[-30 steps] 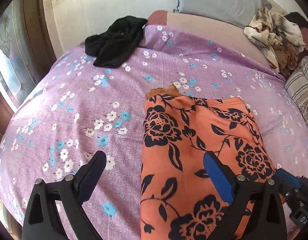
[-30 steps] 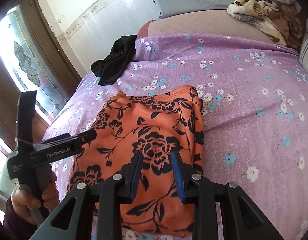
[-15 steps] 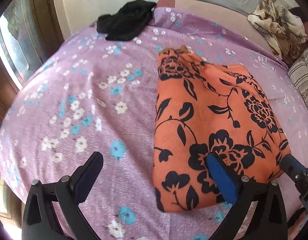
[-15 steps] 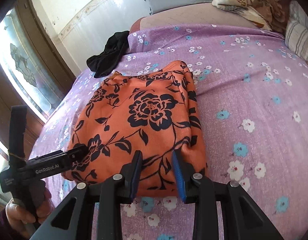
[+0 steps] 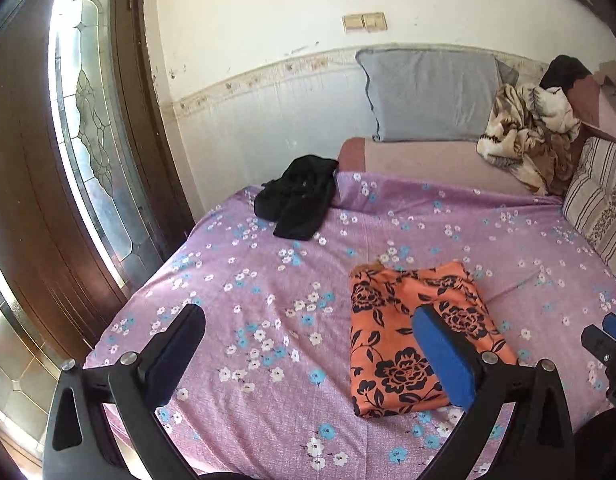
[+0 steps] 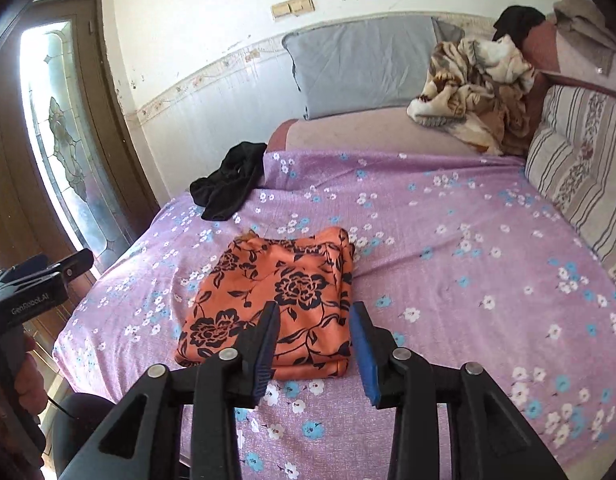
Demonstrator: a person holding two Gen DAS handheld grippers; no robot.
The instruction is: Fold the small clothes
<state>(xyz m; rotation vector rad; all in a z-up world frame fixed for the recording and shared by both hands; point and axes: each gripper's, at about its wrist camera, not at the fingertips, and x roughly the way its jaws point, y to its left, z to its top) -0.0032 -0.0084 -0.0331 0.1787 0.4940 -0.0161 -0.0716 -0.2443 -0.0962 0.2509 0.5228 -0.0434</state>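
Both handheld grippers hang above the near edge of a bed, neither touching cloth. The left gripper [image 5: 308, 344] is spread wide, its dark left pad over the purple floral sheet [image 5: 267, 280] and its blue right pad in front of the orange floral garment [image 5: 412, 340]; nothing sits between them. The right gripper [image 6: 314, 340] has its jaws parted by a narrow gap and grips nothing, the garment's near edge showing through the opening.

The orange floral garment [image 6: 275, 304] lies folded into a neat rectangle on the sheet, near the bed's front edge. A crumpled black garment [image 5: 299, 204] rests at the far left corner, well apart from it.

Half a second ago both cameras sat low over the folded piece, which filled much of each view; both have since pulled back and tilted up, taking in the wall, a grey pillow [image 5: 428, 96] and a brown patterned blanket [image 5: 528, 136]. The folded garment has kept its place and shape, and the left gripper's wide spread is unchanged, while the right's gap reads slightly wider.

Only the right wrist view shows the person's left hand [image 6: 25, 368] around the left gripper's handle at the frame's left edge. Only the left wrist view catches the right gripper's tip at its right edge [image 5: 612, 344]
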